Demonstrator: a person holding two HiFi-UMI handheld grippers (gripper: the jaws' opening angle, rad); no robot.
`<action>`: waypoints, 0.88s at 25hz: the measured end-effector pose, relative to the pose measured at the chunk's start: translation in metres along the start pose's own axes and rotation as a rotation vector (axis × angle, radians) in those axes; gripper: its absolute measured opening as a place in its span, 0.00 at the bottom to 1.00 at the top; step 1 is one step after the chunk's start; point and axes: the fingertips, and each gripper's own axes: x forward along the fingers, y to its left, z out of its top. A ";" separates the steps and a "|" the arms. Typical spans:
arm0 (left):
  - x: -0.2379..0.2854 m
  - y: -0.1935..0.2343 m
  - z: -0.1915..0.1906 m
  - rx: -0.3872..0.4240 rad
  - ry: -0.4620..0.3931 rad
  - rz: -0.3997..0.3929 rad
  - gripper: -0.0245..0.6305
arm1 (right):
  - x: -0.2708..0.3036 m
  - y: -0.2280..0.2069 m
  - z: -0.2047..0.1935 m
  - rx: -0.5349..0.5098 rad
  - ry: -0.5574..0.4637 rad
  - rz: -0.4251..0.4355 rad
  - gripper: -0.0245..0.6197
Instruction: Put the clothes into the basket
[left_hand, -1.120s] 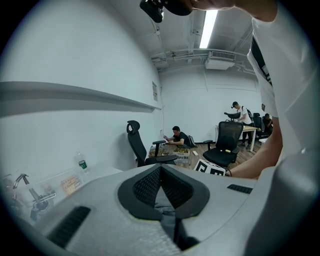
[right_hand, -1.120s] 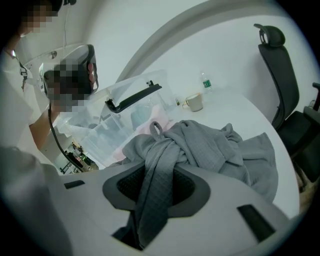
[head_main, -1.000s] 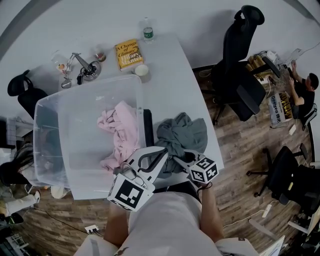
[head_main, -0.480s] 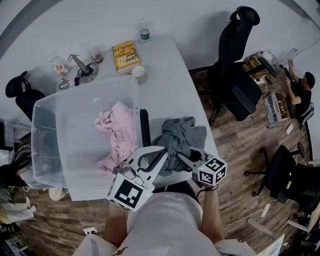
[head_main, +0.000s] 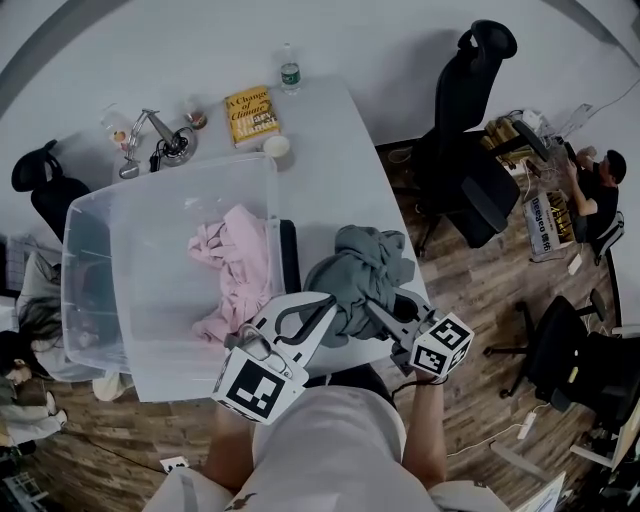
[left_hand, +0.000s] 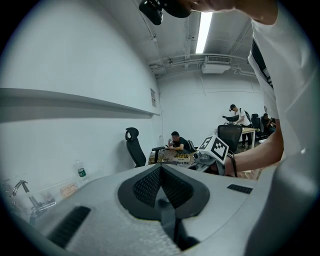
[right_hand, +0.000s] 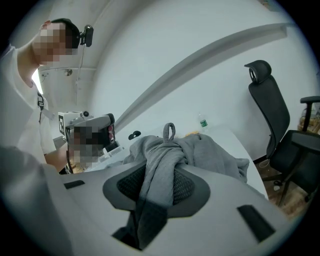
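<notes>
The right gripper (right_hand: 159, 175) is gripping a grey sweatshirt (head_main: 365, 270). Its fingers (right_hand: 192, 187) are clamping a thick fold of the cloth, which is running down between the dark pads. The rest of the garment is bunching up just beyond the fingertips, with a small hanging loop standing up at the top of the heap. Seen from the head view, this bundle is sitting over the near right part of the white surface (head_main: 330, 170). Whether its lower folds are touching the surface I cannot tell.

The left gripper (head_main: 318, 308) is pointing toward the sweatshirt from the other side. Its fingers (left_hand: 180, 187) are meeting at the tips with nothing between them, and those tips are lying just beside the grey cloth.

The clear plastic bin (head_main: 150, 250) is standing on the surface to the left of both pairs of fingers, close to the left gripper. A pink garment (head_main: 240, 265) is lying crumpled inside it, against the wall nearest the fingers. Well beyond the fingers, past the bin's far rim, a book (head_main: 251, 112), a water bottle (head_main: 290, 72) and a small cup (head_main: 277, 147) are resting near the far end of the surface.
</notes>
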 end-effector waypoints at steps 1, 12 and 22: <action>-0.001 0.001 0.002 -0.005 -0.006 0.007 0.04 | -0.001 0.002 0.006 -0.008 -0.011 0.006 0.21; -0.019 0.012 0.031 -0.004 -0.096 0.065 0.04 | -0.008 0.032 0.070 -0.099 -0.107 0.077 0.21; -0.052 0.026 0.052 0.011 -0.160 0.136 0.04 | -0.001 0.072 0.121 -0.137 -0.179 0.198 0.21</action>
